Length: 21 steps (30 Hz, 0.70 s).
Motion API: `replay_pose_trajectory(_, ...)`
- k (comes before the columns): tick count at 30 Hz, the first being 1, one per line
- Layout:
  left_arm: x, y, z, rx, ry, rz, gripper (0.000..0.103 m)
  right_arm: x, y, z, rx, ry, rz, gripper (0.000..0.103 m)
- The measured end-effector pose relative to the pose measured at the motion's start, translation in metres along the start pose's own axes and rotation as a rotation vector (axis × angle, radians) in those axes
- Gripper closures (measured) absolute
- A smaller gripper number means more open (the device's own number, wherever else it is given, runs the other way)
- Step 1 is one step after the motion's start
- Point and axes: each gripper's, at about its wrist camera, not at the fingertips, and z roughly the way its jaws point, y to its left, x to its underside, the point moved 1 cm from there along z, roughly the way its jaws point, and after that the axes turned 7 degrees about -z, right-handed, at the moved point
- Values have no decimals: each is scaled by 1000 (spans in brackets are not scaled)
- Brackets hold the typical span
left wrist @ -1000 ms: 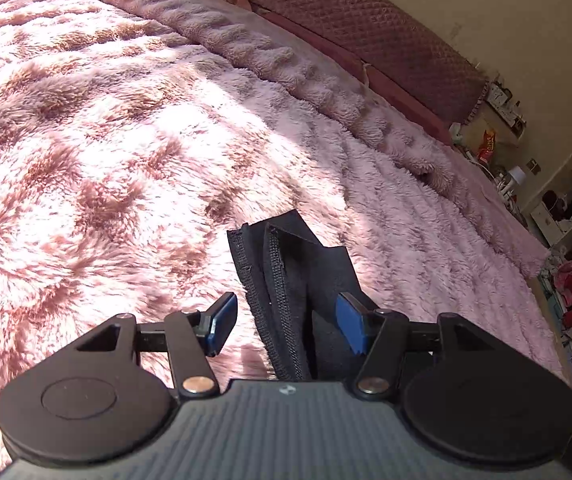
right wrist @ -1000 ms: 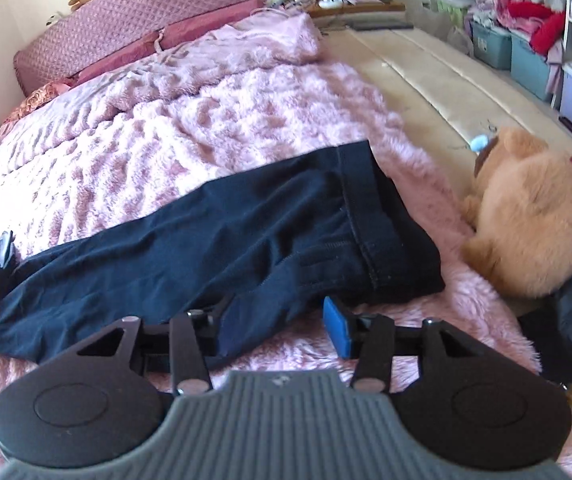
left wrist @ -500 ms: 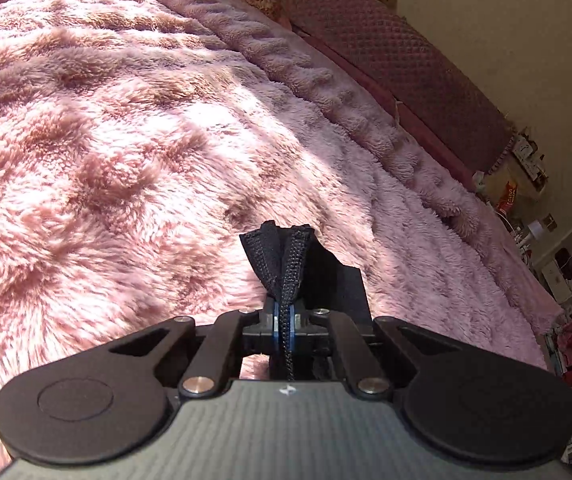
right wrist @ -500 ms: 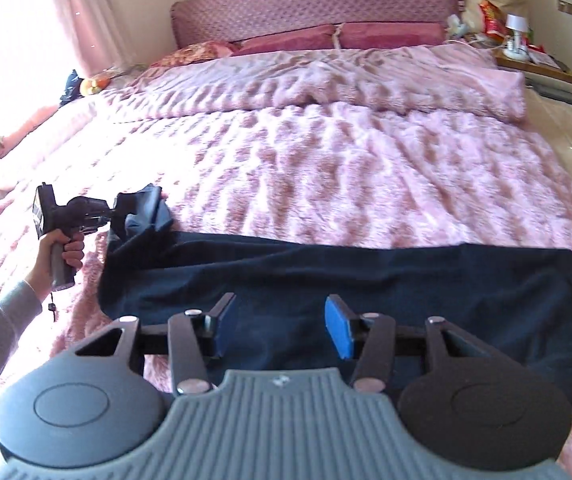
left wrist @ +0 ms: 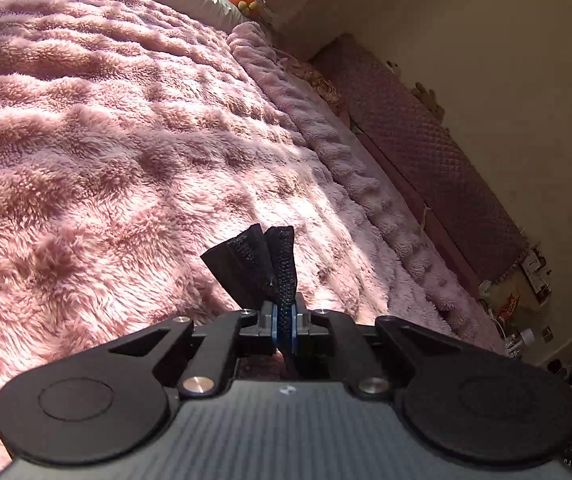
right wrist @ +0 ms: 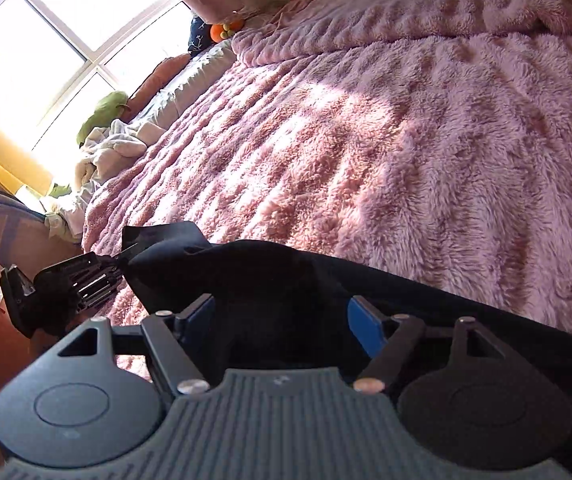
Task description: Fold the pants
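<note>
The left gripper (left wrist: 282, 322) has its two blue pads pressed together on a bunched edge of the dark pants (left wrist: 264, 268), and the pinched cloth sticks up and forward from between the fingers in two stitched folds. Ahead of that gripper and to both sides lies the fluffy pink blanket (left wrist: 106, 152), partly sunlit; farther ahead and to the right a quilted headboard (left wrist: 417, 140) runs along the wall. The right gripper (right wrist: 282, 320) has its fingers spread wide apart, and the pants (right wrist: 270, 280) fill the gap between them, dark cloth lying under and just in front of the fingers; whether either pad touches the cloth cannot be told. From that gripper the pants stretch off to the right along the blanket (right wrist: 405, 140) and up to the left, where the left gripper (right wrist: 86, 280) is seen clamped on a raised corner of the cloth. Far ahead on the left of the right gripper's view is a bright window (right wrist: 46, 32), with a heap of pale bedding (right wrist: 114, 148) at the blanket's edge below it.
</note>
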Motion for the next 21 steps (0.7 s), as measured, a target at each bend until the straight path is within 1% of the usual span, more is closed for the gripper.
replay_pose_trajectory(1,3,8,7,-25,18,2,90,-1,-3,9,-3,9,13,39)
replay_pose_trajectory(2,6,22,19,-82,48,-15,82,-1,-5,17,-7,10,18,39)
replay_pose_trajectory(3,9,33,28,-138,74,-42,80,-3,-4,25,-12,8,12,39)
replay_pose_trajectory(4,13,55,36,-179,93,-112,80,-6,-4,32,-18,12,2,39)
replay_pose_trajectory(5,15,71,34,-126,87,-201,80,-10,-2,40,-28,21,-8,38)
replay_pose_trajectory(7,13,91,22,-33,49,-335,80,-17,3,55,-65,56,-25,19)
replay_pose_trajectory(8,10,95,17,-12,18,-359,79,-23,5,66,-87,75,-30,20)
replay_pose_trajectory(9,7,96,14,2,-1,-360,77,-29,9,76,-114,99,-40,20)
replay_pose_trajectory(10,2,98,12,22,-21,-344,72,-36,13,88,-151,124,-50,20)
replay_pose_trajectory(11,-2,100,12,36,-22,-340,68,-42,18,99,-191,156,-61,20)
replay_pose_trajectory(13,-9,107,19,84,20,-372,65,-49,31,120,-244,214,-104,21)
replay_pose_trajectory(14,-10,110,22,108,35,-395,65,-52,37,130,-252,234,-133,23)
replay_pose_trajectory(16,-10,111,25,133,35,-404,63,-57,48,153,-238,286,-173,33)
replay_pose_trajectory(17,-10,110,27,121,37,-388,62,-60,52,164,-227,316,-188,36)
replay_pose_trajectory(19,-10,110,35,81,69,-363,62,-63,58,184,-198,381,-229,52)
replay_pose_trajectory(20,-10,108,36,70,80,-358,62,-63,62,193,-186,406,-253,55)
replay_pose_trajectory(21,-8,108,34,80,76,-371,62,-65,66,200,-184,418,-271,61)
